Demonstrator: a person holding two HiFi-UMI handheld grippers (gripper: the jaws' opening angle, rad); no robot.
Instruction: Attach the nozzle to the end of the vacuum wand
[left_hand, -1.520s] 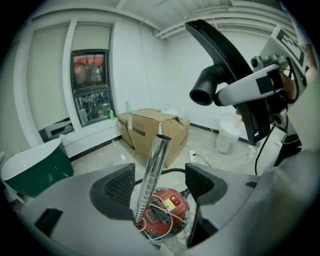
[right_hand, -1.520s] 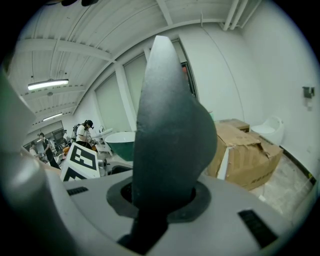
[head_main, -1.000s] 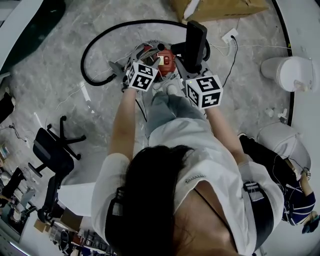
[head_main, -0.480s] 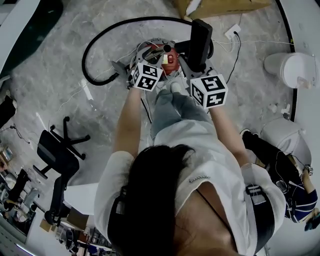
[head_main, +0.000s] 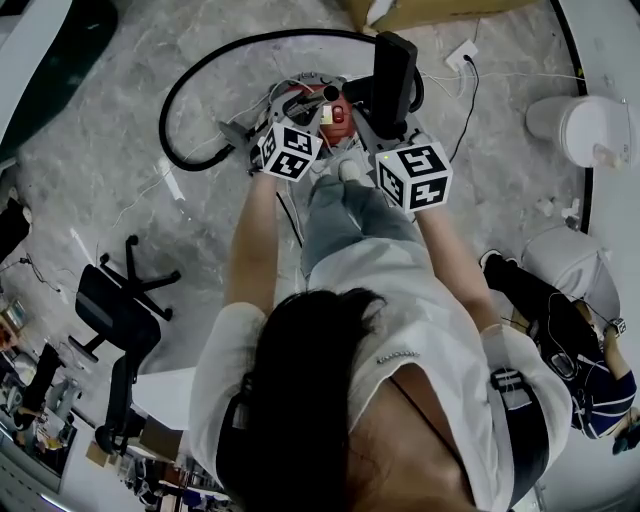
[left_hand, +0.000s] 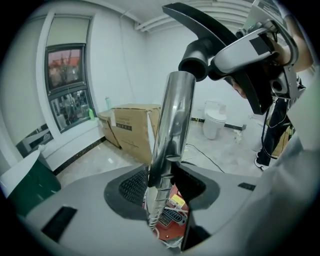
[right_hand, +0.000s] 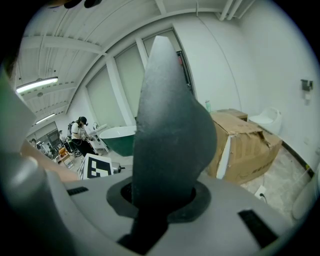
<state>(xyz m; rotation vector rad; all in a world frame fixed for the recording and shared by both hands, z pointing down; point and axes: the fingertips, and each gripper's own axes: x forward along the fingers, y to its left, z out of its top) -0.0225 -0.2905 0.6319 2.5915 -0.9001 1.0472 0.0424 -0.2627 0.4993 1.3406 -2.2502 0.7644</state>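
Observation:
The chrome vacuum wand (left_hand: 172, 115) rises between the jaws of my left gripper (left_hand: 165, 185). The jaws are closing round it, with a sliver of gap still showing on its right side. The wand's open end (head_main: 330, 93) points up beside the red vacuum body (head_main: 338, 116). My right gripper (right_hand: 160, 200) is shut on the neck of the black nozzle (right_hand: 170, 130). The nozzle (head_main: 393, 70) stands upright just right of the wand end. In the left gripper view the nozzle (left_hand: 210, 25) hangs over the wand's top, close to it. In the head view my left gripper (head_main: 318, 112) and right gripper (head_main: 385, 122) sit side by side.
A black hose (head_main: 200, 80) loops over the marble floor to the left. A cardboard box (head_main: 420, 12) lies ahead, with a power strip (head_main: 462, 52) beside it. A white toilet (head_main: 575, 130) is at the right and an office chair (head_main: 115, 300) at the left. Another person (head_main: 560, 340) stands close on the right.
Both grippers stay almost in place over the vacuum. The left gripper's cube has rolled a little by the wand end. The nozzle is still upright in the right gripper.

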